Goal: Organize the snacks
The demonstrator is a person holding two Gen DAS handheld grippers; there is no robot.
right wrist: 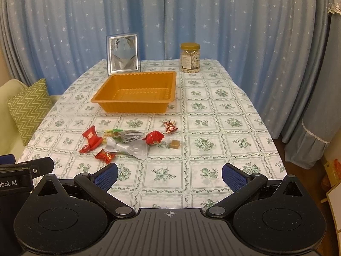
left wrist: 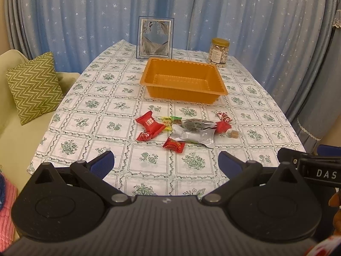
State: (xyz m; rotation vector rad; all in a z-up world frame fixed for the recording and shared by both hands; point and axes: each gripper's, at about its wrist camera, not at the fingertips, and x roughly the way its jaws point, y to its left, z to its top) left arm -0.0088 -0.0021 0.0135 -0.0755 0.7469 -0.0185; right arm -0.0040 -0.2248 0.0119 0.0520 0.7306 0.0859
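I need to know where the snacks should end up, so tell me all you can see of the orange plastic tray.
The orange plastic tray is a shallow rectangular tub with a scalloped, flared rim and ribbed floor. It looks thin and glossy. It sits upright and empty on the floral tablecloth, beyond the scattered snacks, in front of the picture frame. Nothing touches it.

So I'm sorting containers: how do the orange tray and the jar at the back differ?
The orange tray is wide, shallow, open-topped and empty; the jar is tall, narrow, closed by a gold lid and nearly full of pale snacks. The tray is opaque, the jar clear and labelled. Both stand upright on the tablecloth.
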